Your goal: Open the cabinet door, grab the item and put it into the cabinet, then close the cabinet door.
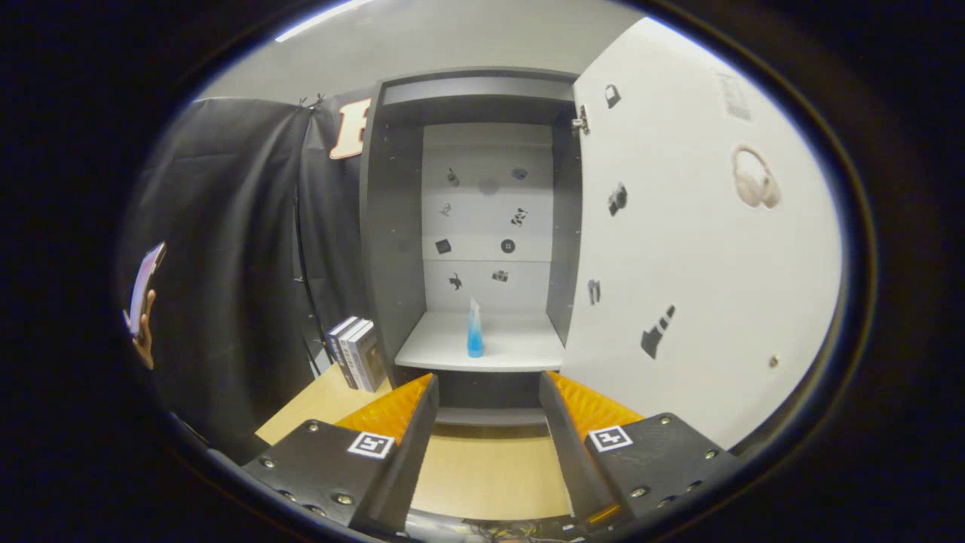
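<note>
One wide white cabinet door (701, 249) stands swung open at about 3 o'clock from the gripper, hinged at its top corner to the grey cabinet and dotted with small dark stickers plus a picture of pale headphones. Next in size, the tall dark grey cabinet (388, 226) rises at 12 o'clock beyond the fingers, its pale back panel also carrying small dark stickers (too small to make out). Black cloth (226, 249) hangs as the booth wall at 10 o'clock. Below the fingers lies the light wooden tabletop (482, 475), reaching to the cabinet's foot. Inside the cabinet, a white shelf (520, 351) spans its width. The gripper (488, 396) has its two fingers spread well apart, holding nothing, with bare table and the cabinet's base showing between them. At 10 o'clock, just beside the cabinet's left wall, a short row of upright books with grey and white spines (356, 353) stands on the table. A hand holding a phone (143, 302) shows at 9 o'clock. Smallest, the slim clear bottle of blue liquid (474, 332) stands upright on the shelf, straight ahead of the fingers and apart from them.
</note>
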{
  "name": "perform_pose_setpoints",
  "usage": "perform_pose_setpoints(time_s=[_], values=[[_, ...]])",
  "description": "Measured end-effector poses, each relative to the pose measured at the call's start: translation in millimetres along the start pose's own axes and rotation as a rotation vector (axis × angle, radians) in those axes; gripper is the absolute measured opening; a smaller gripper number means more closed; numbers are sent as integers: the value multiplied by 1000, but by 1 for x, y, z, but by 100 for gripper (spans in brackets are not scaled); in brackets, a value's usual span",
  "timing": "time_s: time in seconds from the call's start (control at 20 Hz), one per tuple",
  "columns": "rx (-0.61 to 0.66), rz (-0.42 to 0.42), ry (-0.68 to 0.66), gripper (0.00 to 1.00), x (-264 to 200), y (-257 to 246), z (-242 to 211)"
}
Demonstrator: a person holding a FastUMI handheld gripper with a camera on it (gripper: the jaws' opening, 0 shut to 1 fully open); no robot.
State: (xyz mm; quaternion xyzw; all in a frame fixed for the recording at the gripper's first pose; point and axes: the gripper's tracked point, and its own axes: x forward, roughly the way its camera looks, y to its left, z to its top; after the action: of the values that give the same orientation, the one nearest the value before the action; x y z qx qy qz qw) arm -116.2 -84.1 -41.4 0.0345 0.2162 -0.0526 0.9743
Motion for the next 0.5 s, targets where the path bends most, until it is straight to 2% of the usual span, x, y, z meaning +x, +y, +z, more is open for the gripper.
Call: perform_pose_setpoints(time_s=[0.2,0.5], values=[[47,-61,18,79,-33,-22,-25],[77,-234,21,79,-87,-80,-46]])
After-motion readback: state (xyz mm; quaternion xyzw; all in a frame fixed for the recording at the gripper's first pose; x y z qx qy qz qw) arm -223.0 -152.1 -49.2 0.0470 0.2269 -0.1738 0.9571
